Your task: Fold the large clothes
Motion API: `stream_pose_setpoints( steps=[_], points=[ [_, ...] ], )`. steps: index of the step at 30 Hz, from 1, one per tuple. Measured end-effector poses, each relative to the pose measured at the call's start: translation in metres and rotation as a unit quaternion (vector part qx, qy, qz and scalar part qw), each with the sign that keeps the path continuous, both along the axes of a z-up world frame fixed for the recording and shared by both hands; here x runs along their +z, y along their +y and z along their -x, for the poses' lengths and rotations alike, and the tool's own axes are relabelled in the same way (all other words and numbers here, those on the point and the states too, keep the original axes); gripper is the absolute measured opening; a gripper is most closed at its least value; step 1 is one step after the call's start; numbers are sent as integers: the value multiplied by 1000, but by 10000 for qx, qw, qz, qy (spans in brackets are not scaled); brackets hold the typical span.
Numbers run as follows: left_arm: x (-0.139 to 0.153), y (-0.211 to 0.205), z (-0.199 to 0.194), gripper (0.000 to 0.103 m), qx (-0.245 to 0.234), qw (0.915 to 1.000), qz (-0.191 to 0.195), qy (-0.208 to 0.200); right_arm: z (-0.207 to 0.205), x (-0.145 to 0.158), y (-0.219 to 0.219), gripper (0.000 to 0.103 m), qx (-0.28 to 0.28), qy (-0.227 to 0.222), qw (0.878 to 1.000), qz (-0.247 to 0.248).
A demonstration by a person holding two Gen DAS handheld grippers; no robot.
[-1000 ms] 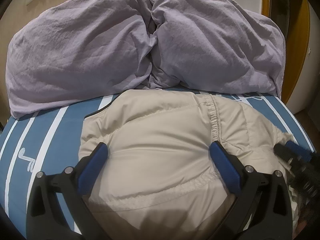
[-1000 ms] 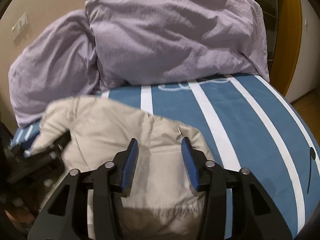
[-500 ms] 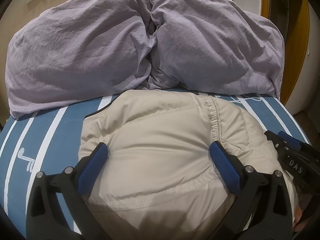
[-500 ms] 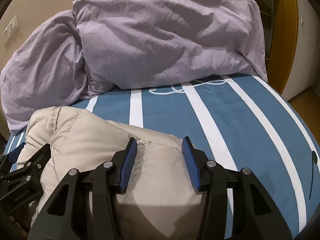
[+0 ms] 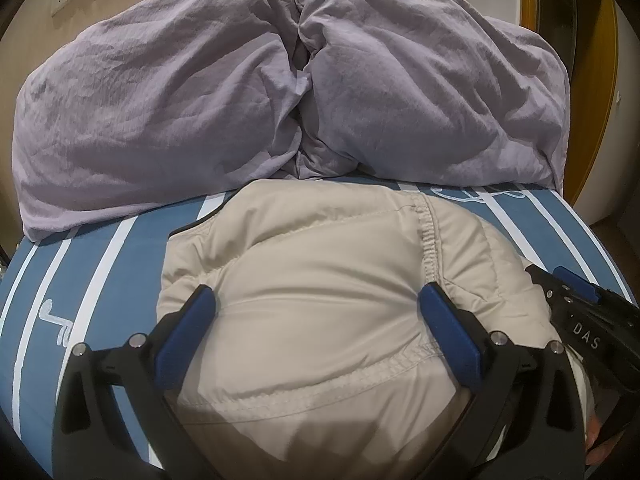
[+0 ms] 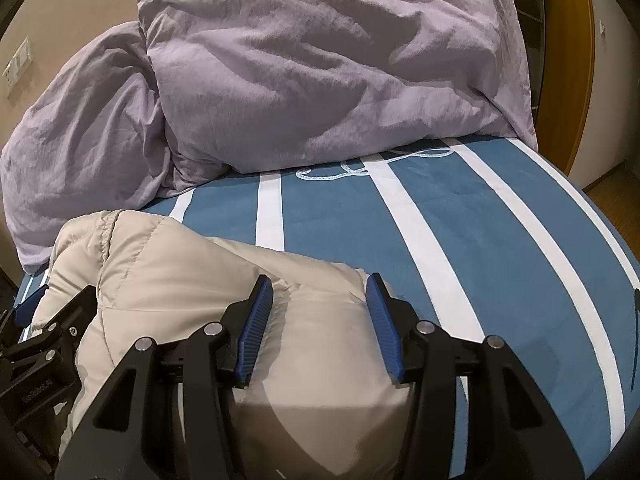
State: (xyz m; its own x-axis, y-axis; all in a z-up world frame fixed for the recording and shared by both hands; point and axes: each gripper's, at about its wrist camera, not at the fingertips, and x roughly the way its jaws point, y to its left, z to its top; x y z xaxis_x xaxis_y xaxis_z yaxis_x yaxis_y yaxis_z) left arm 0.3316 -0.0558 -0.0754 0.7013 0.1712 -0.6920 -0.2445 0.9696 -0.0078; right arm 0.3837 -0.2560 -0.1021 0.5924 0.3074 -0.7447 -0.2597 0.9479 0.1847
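A beige padded jacket lies bunched on the blue bed with white stripes. My left gripper is wide open, its blue pads resting on the jacket's top with nothing clamped. My right gripper is open too, its jaws astride the jacket's right end, holding nothing. The right gripper also shows at the right edge of the left wrist view, and the left gripper at the left edge of the right wrist view.
A large crumpled lilac duvet is heaped along the head of the bed. Bare striped bed surface spreads to the right of the jacket. A wooden door frame stands at far right.
The right gripper has moved in onto the jacket's right end and closer to the left gripper. The jacket's right part is now folded over. The left gripper has stayed in place.
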Motion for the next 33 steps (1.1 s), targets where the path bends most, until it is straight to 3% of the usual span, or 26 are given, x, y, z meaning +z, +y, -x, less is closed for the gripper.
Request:
stream_pose_setpoints(
  steps=[21,33],
  points=[
    [0,-1,-1,101,39,10000,-25,11,-7,-9,2,53,4,128,9999,-17],
    [0,3,-3,101,27,9999,25,139,-12,-10,12,53,58,338,9989,335]
  ],
)
